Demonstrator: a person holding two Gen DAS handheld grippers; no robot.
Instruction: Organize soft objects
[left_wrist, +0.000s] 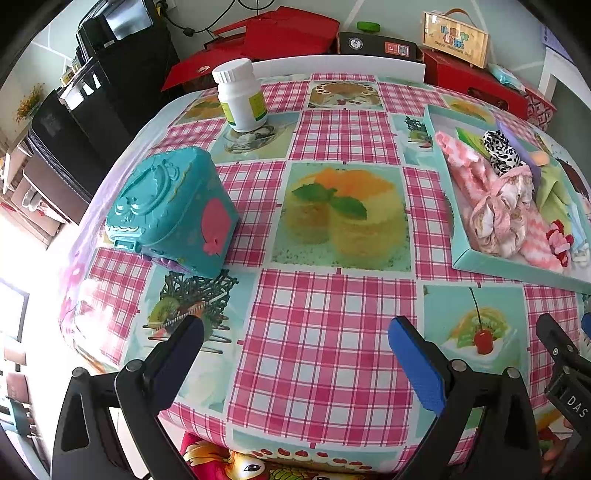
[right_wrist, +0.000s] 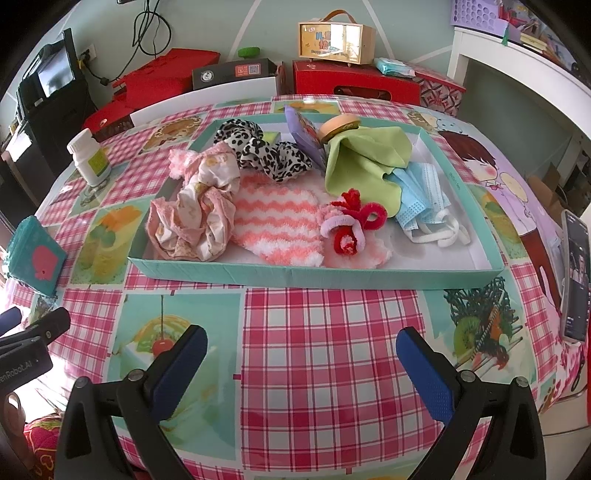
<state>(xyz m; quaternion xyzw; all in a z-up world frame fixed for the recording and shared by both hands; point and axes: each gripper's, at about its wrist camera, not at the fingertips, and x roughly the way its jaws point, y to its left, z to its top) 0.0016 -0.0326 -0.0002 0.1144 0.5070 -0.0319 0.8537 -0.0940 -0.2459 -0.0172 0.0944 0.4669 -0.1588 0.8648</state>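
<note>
Ahead of the right gripper (right_wrist: 301, 354), whose blue-padded fingers are spread wide with nothing between them, a shallow teal tray (right_wrist: 321, 275) is seen resting on the checked tablecloth (right_wrist: 325, 332). Inside it the soft things are heaped together: a crumpled pink floral cloth (right_wrist: 192, 221) at the near left, a pink-and-white zigzag sock (right_wrist: 277, 221) just beside it, a red and pink scrunchie (right_wrist: 349, 225) lying on the sock's right end, a leopard-print scrunchie (right_wrist: 266, 147) farther back, a green cloth (right_wrist: 365, 162) draped toward the far right, and a blue face mask (right_wrist: 421, 195) partly tucked under that cloth. A phone (right_wrist: 574, 277) is propped at the far right edge of the table.

The left gripper (left_wrist: 295, 350) is likewise held released over bare tablecloth, jaws well apart and empty. Ahead of it and to its left a turquoise box (left_wrist: 170, 210) is seen, closed, with a white bottle (left_wrist: 242, 96) standing farther off behind it. The same tray is found ahead and to its right, well apart from the fingers. At the lower right edge of the left view, part of the other gripper is visible.
</note>
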